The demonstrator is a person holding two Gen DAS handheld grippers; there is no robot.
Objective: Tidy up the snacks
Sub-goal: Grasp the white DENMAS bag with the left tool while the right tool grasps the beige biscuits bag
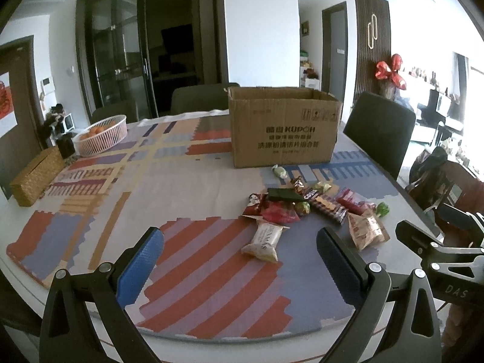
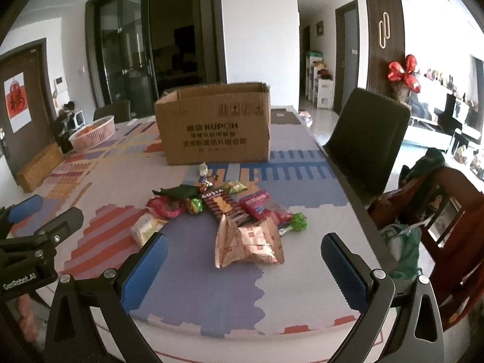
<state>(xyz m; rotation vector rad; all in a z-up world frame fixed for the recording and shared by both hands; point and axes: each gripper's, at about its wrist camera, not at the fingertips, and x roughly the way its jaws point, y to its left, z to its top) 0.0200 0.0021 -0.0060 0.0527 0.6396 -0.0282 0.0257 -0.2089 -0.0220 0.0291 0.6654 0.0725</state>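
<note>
An open cardboard box (image 1: 284,130) stands on the patterned table; it also shows in the right wrist view (image 2: 216,124). In front of it lies a loose pile of snacks: a white packet (image 1: 264,242), a red packet (image 1: 279,213), a dark biscuit bar (image 1: 326,204), a tan crinkled bag (image 1: 364,231) that also shows in the right wrist view (image 2: 248,242), and a pink pack (image 2: 258,204). My left gripper (image 1: 240,257) is open and empty, above the table short of the white packet. My right gripper (image 2: 245,260) is open and empty, just short of the tan bag.
A pink basket of oranges (image 1: 103,134) and a woven box (image 1: 34,178) sit at the table's far left. Dark chairs (image 2: 367,139) stand along the right and far sides. A wooden chair with bags (image 2: 438,227) is at the right edge.
</note>
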